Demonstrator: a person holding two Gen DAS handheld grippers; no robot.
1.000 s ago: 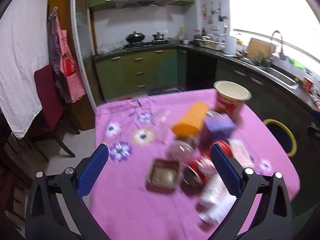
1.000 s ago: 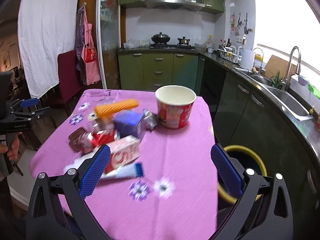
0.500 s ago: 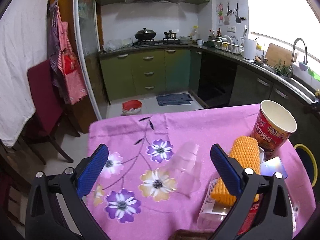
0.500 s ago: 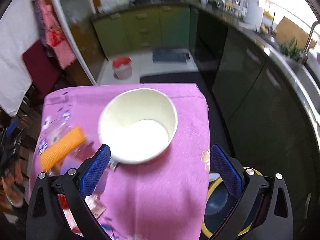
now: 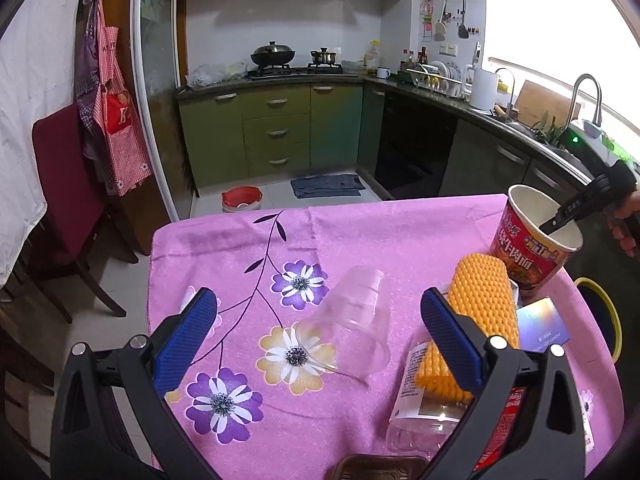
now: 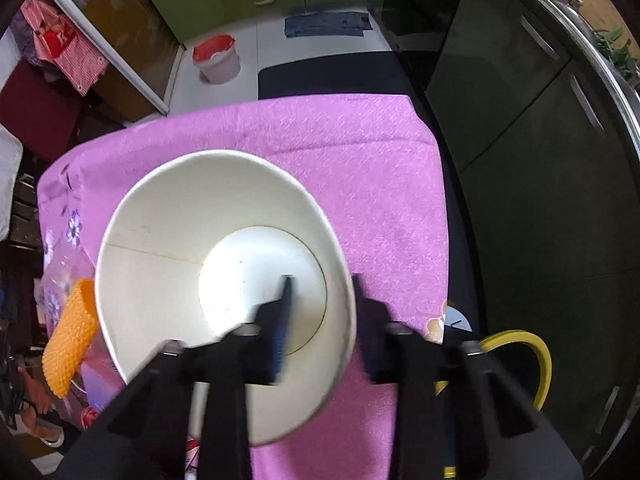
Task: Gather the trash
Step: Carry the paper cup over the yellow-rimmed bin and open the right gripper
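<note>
Two jaws of the right gripper (image 6: 320, 280) straddle the wall of the noodle cup (image 6: 168, 248), one blue pad inside the white bowl of it, the other outside at about 3 o'clock on its rim; the gap between them looks narrow, though blur leaves it unclear whether they are yet pinching the paper. The cup stands upright, mouth up, its long axis running straight along the jaws, so the coming squeeze turns on the rim wall lying between the pads. Seen from the left wrist camera, the cup (image 5: 532, 248) is red-printed outside, plain white and empty inside, standing at the 2 o'clock corner of the pink flowered counter (image 5: 400, 232). The left gripper (image 5: 320, 316) hangs with jaws spread wide and holding nothing, and nearest it, between the pads, a clear plastic cup (image 5: 352, 320) lies on its side, mouth towards 7 o'clock. Just beyond the right-hand pad an orange foam sleeve (image 5: 480, 296) rests across a clear bottle (image 5: 424, 412), with a pale purple box (image 5: 544, 320) beside them. Off the counter's edge at 3 o'clock shows the yellow-rimmed bin (image 6: 520, 344), the likely destination, nearer the right hand.
</note>
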